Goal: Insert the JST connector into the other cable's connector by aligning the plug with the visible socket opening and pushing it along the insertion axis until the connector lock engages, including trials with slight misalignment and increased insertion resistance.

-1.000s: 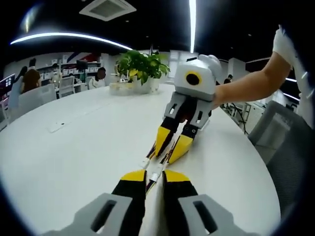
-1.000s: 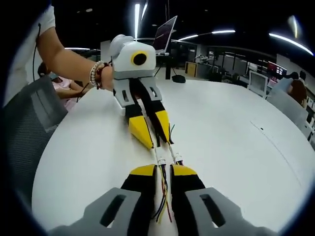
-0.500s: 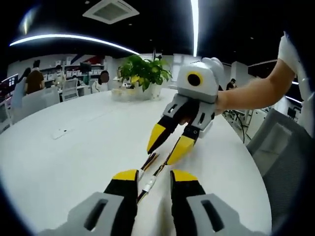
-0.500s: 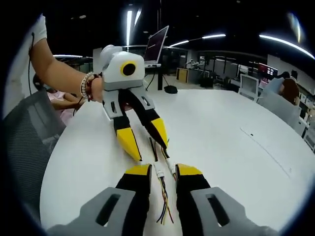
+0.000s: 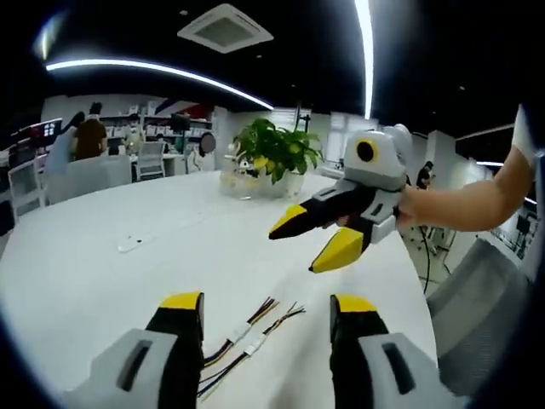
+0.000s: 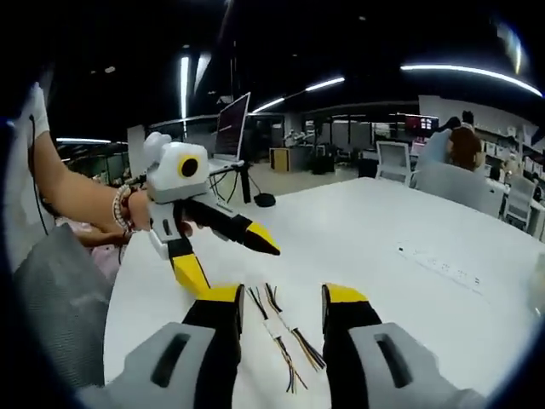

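Where half a second earlier both grippers had stood low over the cables with jaws only partly parted, the joined JST connector pair now lay loose on the white table, its coloured wires fanning toward one o'clock and seven o'clock in the left gripper view. The two white housings looked seated together, though whether the lock had caught could not be told. The left gripper had lifted away, its jaws spread wide and holding nothing. The right gripper was likewise wide open and empty, the cable lying between its tips. That release suggested the insertion was done and the trial ending. A potted plant stood at twelve o'clock.
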